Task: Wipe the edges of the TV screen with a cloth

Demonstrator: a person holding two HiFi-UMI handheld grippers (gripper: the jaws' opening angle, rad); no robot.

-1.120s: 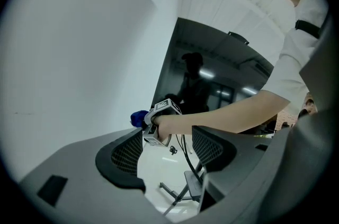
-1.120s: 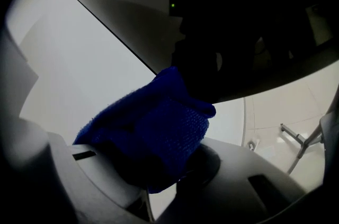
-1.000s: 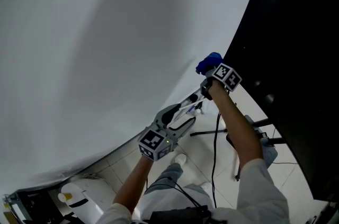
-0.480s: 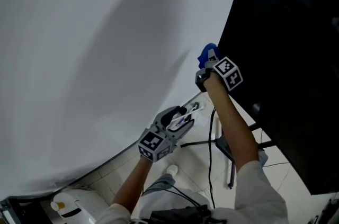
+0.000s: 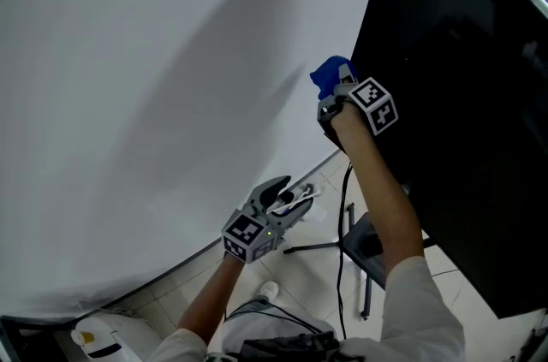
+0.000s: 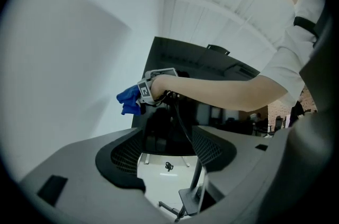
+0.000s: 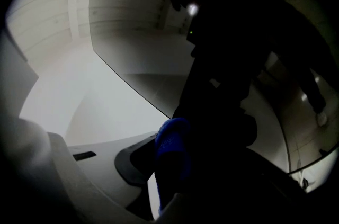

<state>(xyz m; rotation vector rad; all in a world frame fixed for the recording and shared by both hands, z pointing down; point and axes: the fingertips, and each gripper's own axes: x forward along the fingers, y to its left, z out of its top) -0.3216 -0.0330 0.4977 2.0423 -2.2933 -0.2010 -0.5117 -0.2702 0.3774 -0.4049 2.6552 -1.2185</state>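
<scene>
The black TV screen (image 5: 462, 138) fills the right of the head view, its left edge running against the white wall. My right gripper (image 5: 336, 88) is shut on a bunched blue cloth (image 5: 328, 76), and the cloth sits at that left edge, fairly high up. In the right gripper view the cloth (image 7: 172, 157) lies against the dark TV (image 7: 238, 59). My left gripper (image 5: 301, 198) hangs lower down, away from the TV, open with nothing between its jaws. From the left gripper view the cloth (image 6: 128, 100) and the TV (image 6: 212, 66) show above its own jaws.
A white wall (image 5: 128, 95) takes up the left. Below the TV, a black stand with spread legs (image 5: 342, 242) and a dangling cable (image 5: 344, 206) stand on the tiled floor. A white object (image 5: 94, 335) lies at the bottom left.
My right gripper has slid the blue cloth upward along the TV's left edge. The left gripper has stayed low and open.
</scene>
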